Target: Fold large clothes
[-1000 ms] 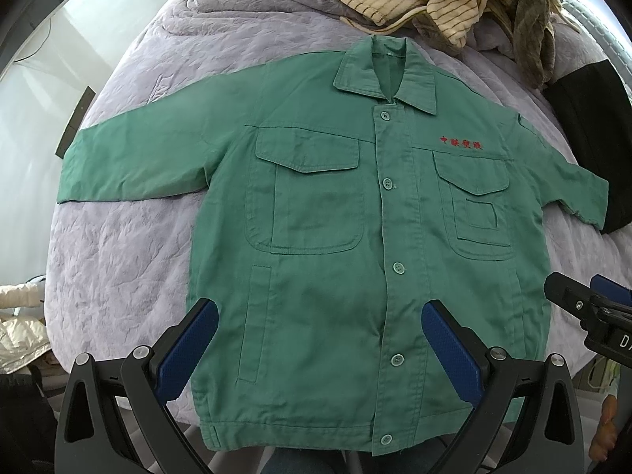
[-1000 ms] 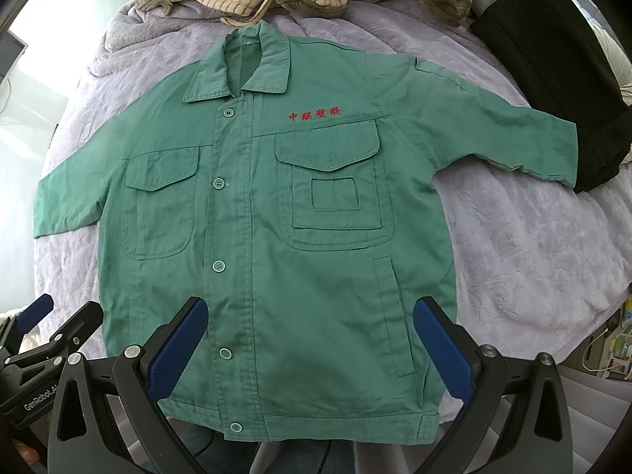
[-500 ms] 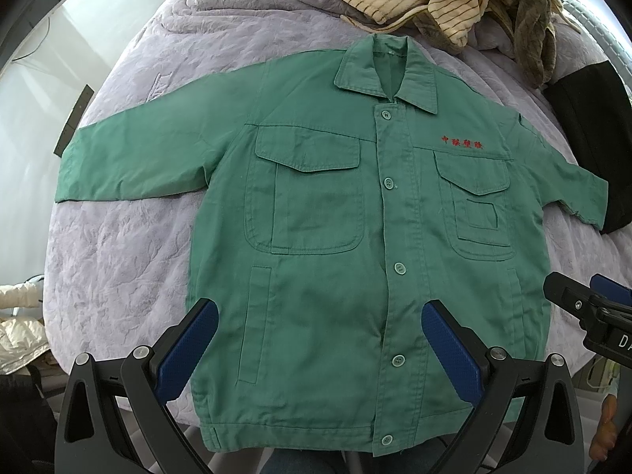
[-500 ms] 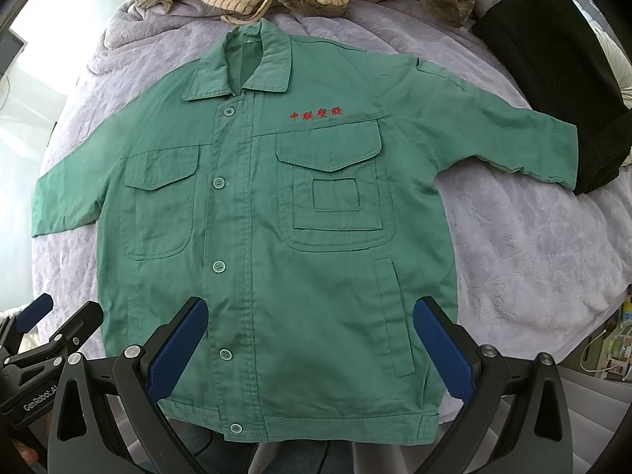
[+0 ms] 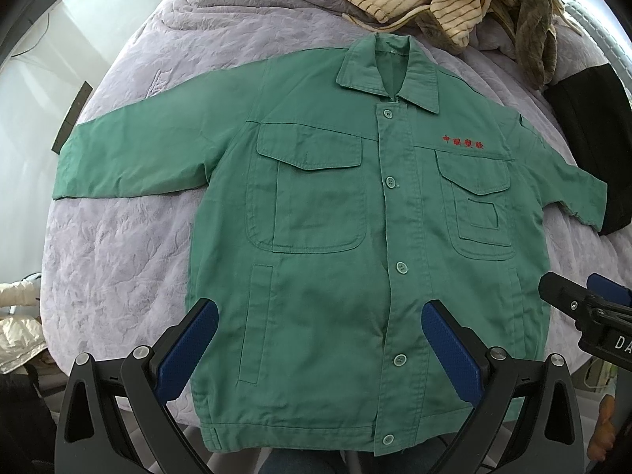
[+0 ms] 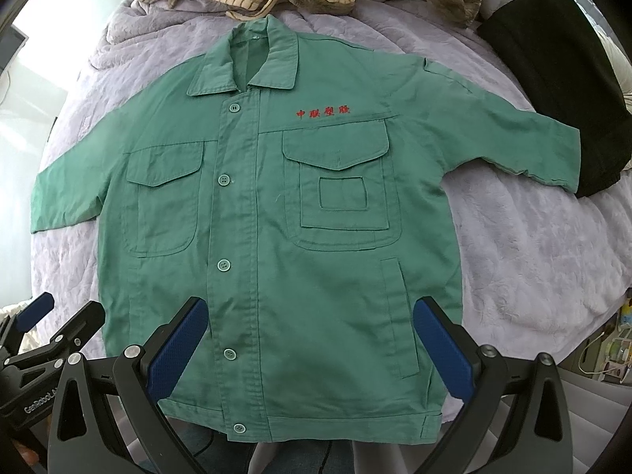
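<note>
The green work jacket (image 5: 328, 237) is lying unmoved, buttoned flat; I am still hovering my left gripper (image 5: 320, 339) and right gripper (image 6: 312, 335) wide open, folding unstarted.

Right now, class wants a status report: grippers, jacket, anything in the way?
Left gripper open, right gripper open, both empty. Green jacket flat, buttoned, unfolded. Black garment under one cuff.

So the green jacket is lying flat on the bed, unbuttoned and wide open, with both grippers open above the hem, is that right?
Not quite. The jacket is buttoned shut down the front, not open; the left wrist view shows the buttons fastened along the placket. The rest stands: it lies flat on the bed, and the left gripper and right gripper are both open above the hem.
</note>
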Available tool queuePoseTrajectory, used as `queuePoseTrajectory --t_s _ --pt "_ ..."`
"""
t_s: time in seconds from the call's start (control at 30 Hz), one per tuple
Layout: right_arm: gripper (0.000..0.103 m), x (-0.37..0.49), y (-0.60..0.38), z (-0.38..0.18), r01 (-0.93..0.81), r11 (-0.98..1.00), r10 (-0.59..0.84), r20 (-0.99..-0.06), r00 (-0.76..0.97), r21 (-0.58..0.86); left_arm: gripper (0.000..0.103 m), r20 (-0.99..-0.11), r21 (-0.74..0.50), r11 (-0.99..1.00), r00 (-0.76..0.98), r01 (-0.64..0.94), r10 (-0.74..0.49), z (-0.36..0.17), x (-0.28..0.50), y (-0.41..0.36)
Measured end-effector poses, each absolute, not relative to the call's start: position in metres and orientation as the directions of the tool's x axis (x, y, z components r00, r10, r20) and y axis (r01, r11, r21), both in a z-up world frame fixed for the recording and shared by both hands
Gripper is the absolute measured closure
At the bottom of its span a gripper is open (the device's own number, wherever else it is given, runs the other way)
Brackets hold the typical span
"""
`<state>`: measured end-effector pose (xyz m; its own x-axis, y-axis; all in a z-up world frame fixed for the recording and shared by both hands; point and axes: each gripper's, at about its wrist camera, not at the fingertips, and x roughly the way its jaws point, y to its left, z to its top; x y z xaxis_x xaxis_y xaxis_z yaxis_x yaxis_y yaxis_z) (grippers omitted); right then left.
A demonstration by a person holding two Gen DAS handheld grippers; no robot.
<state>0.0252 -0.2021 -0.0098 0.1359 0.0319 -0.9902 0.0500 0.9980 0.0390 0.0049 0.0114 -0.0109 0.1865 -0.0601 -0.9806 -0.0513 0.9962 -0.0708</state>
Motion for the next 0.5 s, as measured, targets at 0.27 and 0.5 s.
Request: queuePoseTrajectory --t_s 0.27,0.5 --pt "0.0 0.025 -0.192 -0.011 0.034 0.999 0.035 -0.99 0.135 0.04 0.0 -0.976 -0.1 0.993 0.199 -0.054 -0.088 -0.014 0.005 0.017" --pt "0.0 0.027 -0.168 -0.025 0.014 0.997 0.073 -0.993 0.096 0.074 0.0 -0.973 -0.151 0.983 0.192 -0.101 -0.13 -0.032 0.007 0.051"
